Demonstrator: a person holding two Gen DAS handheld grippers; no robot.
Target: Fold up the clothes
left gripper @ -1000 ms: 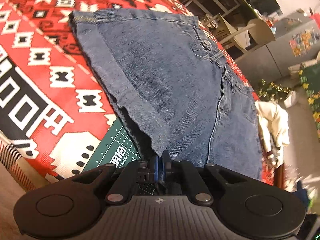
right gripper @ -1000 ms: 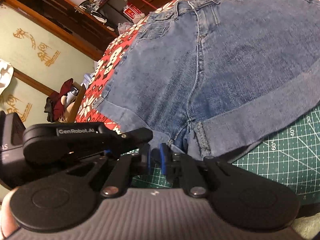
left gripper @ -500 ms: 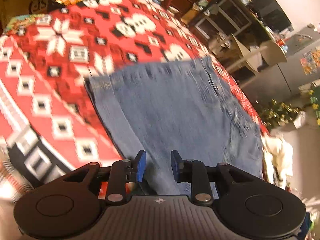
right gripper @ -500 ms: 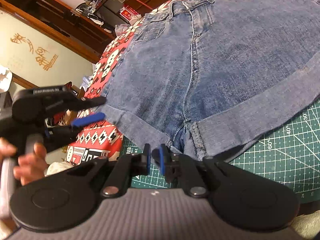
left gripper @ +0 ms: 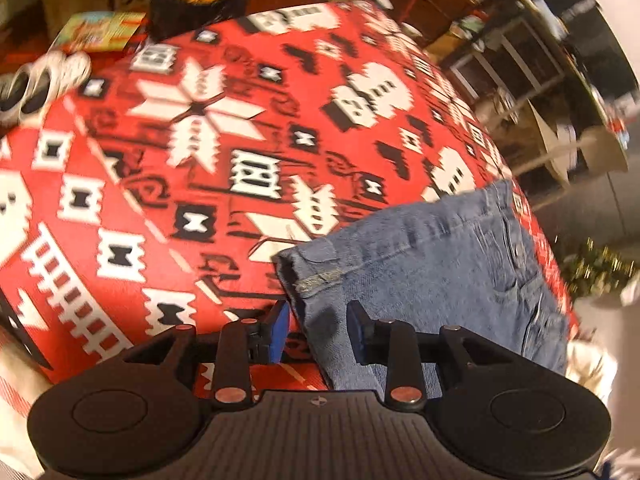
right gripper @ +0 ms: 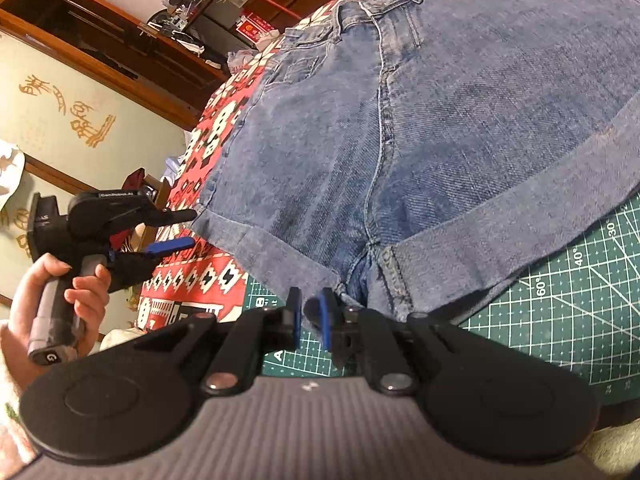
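Over the denim shorts [left gripper: 432,280], left hand-held gripper [left gripper: 318,326] just opened, empty; right hand-held gripper [right gripper: 310,316] near-closed, empty.

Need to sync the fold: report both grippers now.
Left gripper: jaws just opening, open, gripping nothing.
Right gripper: nearly closed at the shorts crotch; grip cannot be told.

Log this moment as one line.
task: fold clothes | left gripper: jaws just opened, nothing between, by denim shorts corner | right gripper: narrow gap, empty, at crotch
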